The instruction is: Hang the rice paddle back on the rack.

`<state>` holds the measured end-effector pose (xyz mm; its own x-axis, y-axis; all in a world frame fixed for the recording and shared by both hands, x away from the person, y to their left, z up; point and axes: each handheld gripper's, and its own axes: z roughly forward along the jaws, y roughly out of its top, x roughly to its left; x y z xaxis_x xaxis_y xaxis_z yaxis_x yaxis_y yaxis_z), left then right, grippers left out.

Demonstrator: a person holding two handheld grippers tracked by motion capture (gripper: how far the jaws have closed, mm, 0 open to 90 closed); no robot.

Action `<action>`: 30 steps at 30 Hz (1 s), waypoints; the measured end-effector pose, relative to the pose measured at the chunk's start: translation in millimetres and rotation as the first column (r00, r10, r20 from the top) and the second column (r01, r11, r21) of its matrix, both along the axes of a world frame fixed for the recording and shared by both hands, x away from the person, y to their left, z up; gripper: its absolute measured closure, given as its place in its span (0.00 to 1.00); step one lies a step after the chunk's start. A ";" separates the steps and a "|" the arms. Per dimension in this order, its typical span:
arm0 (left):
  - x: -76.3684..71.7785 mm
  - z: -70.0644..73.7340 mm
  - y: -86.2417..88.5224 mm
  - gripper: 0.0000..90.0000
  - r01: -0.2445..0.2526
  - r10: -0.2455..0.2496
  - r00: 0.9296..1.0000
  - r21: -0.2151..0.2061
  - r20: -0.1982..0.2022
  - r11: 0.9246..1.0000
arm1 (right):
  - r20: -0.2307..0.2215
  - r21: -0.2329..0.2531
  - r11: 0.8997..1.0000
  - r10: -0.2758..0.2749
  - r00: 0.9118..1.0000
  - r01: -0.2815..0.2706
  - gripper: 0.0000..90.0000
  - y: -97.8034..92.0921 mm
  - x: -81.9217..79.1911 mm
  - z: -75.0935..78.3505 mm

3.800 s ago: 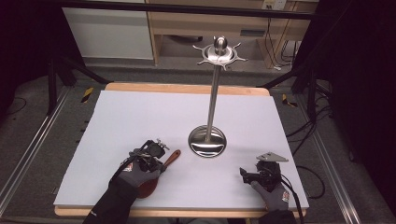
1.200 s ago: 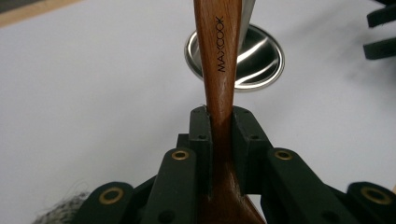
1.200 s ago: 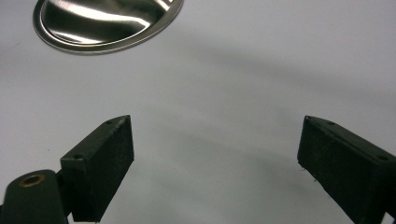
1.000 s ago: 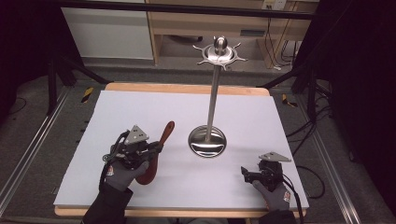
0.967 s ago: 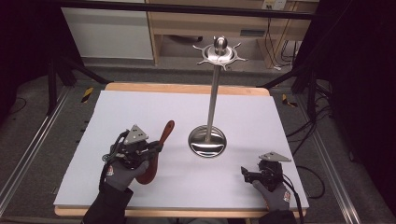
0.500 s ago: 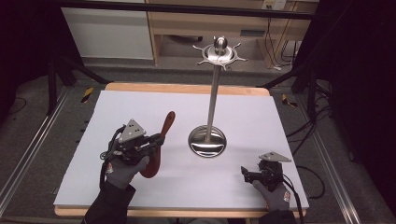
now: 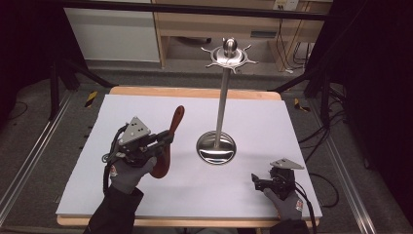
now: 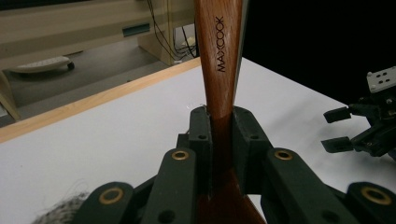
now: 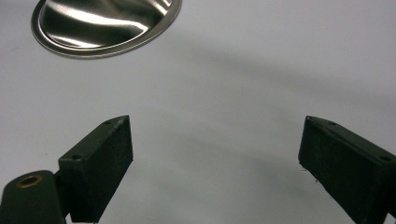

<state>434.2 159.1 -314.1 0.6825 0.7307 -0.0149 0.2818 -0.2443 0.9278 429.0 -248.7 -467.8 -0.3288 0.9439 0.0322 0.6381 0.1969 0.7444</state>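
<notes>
A reddish-brown wooden spoon [image 7: 174,122] marked MAXCOOK [image 8: 219,56] is held off the white table, handle slanting up and away, bowl low by the gloved hand. My left gripper [image 7: 165,140] is shut on its neck, and the jaws clamp the wood from both sides in the left gripper view [image 8: 219,122]. A tall steel utensil stand [image 7: 223,97] with a round base [image 9: 107,23] and a hooked crown stands mid-table, right of the spoon. My right gripper [image 7: 256,181] rests at the front right, open with nothing between its jaws [image 9: 215,154]; it is also seen at the right edge of the left gripper view [image 8: 343,130].
The white table top [image 7: 272,122] has a wooden edge along the back. Beyond it stand cabinets and cables on the floor. Dark frame rails run along both sides of the table.
My left gripper has lifted the spoon off the table and tipped its handle higher, moving slightly left and back. The right gripper has stayed still.
</notes>
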 end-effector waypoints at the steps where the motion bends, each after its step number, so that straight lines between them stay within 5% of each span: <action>1: 0.0 0.9 -0.6 0.87 0.000 0.000 1.000 -0.003 0.006 1.000 | 0.002 0.000 1.000 -0.001 1.000 0.001 0.11 0.0 0.0 0.1; 30: 5.3 32.9 -17.1 0.87 0.035 -0.032 0.997 -0.031 0.075 0.999 | 0.004 0.008 1.000 -0.005 1.000 0.005 0.11 -0.8 0.7 -0.1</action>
<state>439.5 142.1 -281.1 0.7067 0.7074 0.0136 0.2039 -0.2220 0.9535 429.8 -249.5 -467.9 -0.3245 0.9451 0.0389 0.6363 0.1877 0.7483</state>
